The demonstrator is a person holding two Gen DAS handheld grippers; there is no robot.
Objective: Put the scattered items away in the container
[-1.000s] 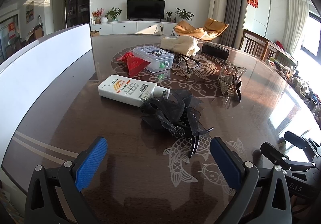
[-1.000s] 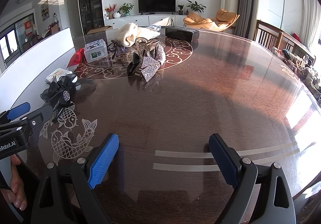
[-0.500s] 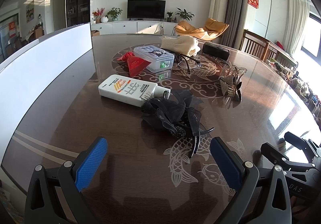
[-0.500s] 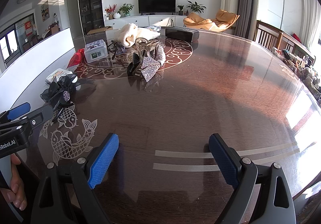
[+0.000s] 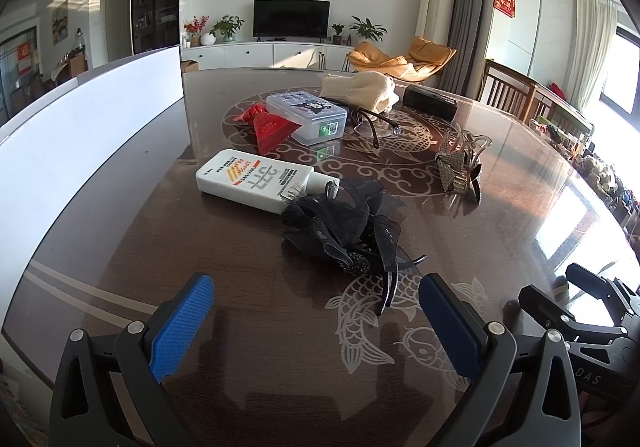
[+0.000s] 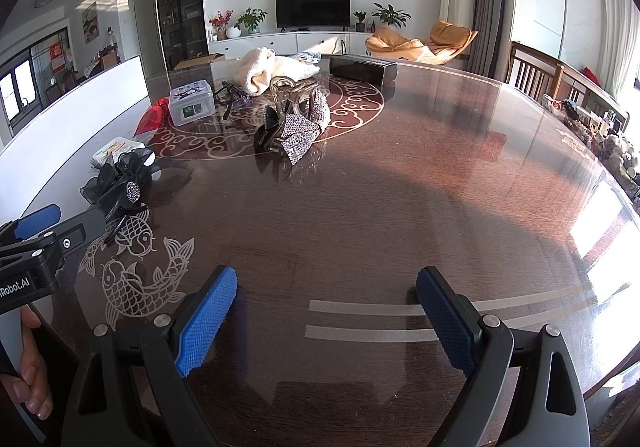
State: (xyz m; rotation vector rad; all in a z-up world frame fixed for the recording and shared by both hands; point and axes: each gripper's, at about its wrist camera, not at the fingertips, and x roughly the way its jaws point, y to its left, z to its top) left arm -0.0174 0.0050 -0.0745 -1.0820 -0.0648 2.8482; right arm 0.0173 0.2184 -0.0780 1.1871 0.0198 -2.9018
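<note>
My left gripper is open and empty, low over the dark table, just short of a black lace hair clip. Behind the clip lies a white sunscreen bottle. Farther back are a red pouch, a clear plastic box, glasses, a rhinestone bow clip, a cream knit item and a black case. My right gripper is open and empty over bare table. In its view the lace clip is at the left and the bow clip ahead.
A long white panel runs along the table's left side; I cannot tell if it is the container's wall. The left gripper's body sits at the right wrist view's left edge. Wooden chairs stand at the right.
</note>
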